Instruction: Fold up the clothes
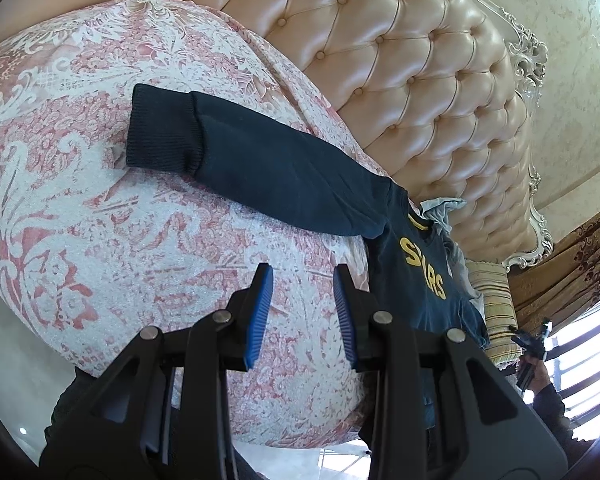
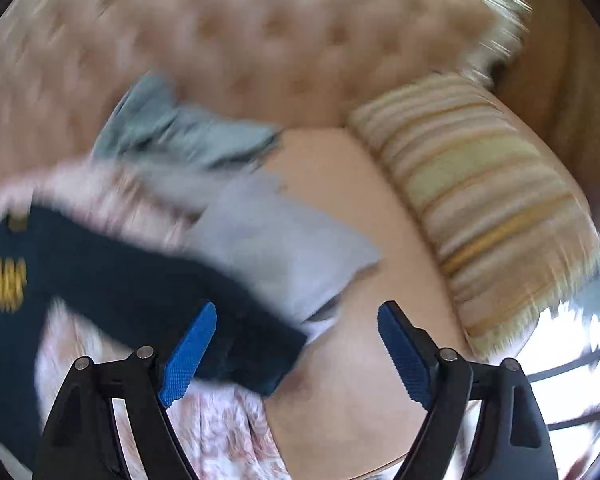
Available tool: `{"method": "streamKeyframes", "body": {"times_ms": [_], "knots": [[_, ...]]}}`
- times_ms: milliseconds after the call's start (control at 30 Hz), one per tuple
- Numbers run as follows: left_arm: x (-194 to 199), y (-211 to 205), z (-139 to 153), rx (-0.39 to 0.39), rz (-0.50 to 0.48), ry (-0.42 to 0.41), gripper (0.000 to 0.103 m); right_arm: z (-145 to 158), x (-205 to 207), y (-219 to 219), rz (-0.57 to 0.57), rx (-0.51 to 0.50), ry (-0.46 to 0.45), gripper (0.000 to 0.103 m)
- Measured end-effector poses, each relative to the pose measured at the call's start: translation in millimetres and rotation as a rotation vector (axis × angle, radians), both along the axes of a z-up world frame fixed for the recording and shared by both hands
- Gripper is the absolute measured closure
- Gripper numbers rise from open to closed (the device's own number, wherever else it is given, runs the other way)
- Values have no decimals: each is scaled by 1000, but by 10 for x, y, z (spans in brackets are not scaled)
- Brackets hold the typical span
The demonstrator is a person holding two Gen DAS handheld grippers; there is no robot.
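Note:
A navy sweatshirt with yellow letters (image 1: 424, 276) lies flat on a pink floral bedspread (image 1: 100, 200). One long sleeve (image 1: 280, 176) stretches left and ends in a ribbed cuff (image 1: 160, 132). My left gripper (image 1: 304, 270) hovers above the bedspread just short of that sleeve, its jaws apart with nothing between them. The right wrist view is blurred. There the other sleeve (image 2: 148, 292) runs to a cuff (image 2: 268, 360) that lies under my right gripper (image 2: 297, 307). Those jaws stand wide and the blue pads are clear of the cloth.
A tufted cream headboard (image 1: 380, 60) rises behind the bed. A striped pillow (image 2: 480, 208) sits at the right. A light blue garment (image 2: 188, 128) and a pale grey one (image 2: 276, 240) lie beside the sweatshirt. A bare beige cushion (image 2: 360, 400) shows past the bedspread's edge.

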State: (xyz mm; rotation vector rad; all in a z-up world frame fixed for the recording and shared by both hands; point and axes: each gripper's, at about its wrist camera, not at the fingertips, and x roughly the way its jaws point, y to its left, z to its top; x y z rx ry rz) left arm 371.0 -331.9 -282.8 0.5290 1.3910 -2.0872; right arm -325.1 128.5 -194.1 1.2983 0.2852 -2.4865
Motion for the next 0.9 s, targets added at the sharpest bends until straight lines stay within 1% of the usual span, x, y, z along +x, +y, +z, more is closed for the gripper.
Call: {"method": "streamKeyframes", "body": {"times_ms": [33, 100, 167, 300, 367, 433, 467, 533, 600, 633, 700, 767, 800, 867, 900], "knots": [[-2, 7, 1, -1, -1, 0, 69, 68, -51, 150, -55, -94, -10, 19], [2, 12, 2, -3, -2, 2, 69, 56, -120, 377, -198, -162, -58, 19], [6, 5, 0, -3, -3, 1, 69, -89, -140, 429, -200, -166, -121, 19], [14, -1, -9, 3, 1, -5, 68, -618, -134, 553, -233, -232, -243, 19], [7, -10, -24, 12, 2, -13, 69, -859, -98, 632, -279, -306, -299, 19], [-6, -15, -38, 20, 1, -23, 69, -1014, -80, 691, -293, -402, -319, 19], [-15, -17, -45, 24, 1, -29, 69, -1040, -54, 691, -286, -435, -307, 19], [-28, -17, -54, 28, -1, -42, 69, -1031, -50, 610, -248, -441, -259, 19], [-38, -16, -62, 31, -1, -55, 69, -1022, -72, 480, -188, -412, -251, 20], [-36, -16, -66, 33, 1, -60, 69, -1023, -86, 419, -168, -388, -253, 23], [-33, -17, -74, 37, 6, -67, 69, -997, -97, 332, -150, -345, -251, 84], [-31, -25, -84, 45, 8, -69, 69, -906, -76, 289, -153, -315, -229, 93], [-30, -30, -89, 49, 9, -70, 69, -867, -64, 276, -143, -298, -212, 96], [-29, -32, -95, 53, 8, -71, 69, -740, -24, 195, -116, -231, -159, 96], [-32, -31, -93, 51, 7, -70, 69, -696, -36, 181, -114, -217, -139, 96]]}}
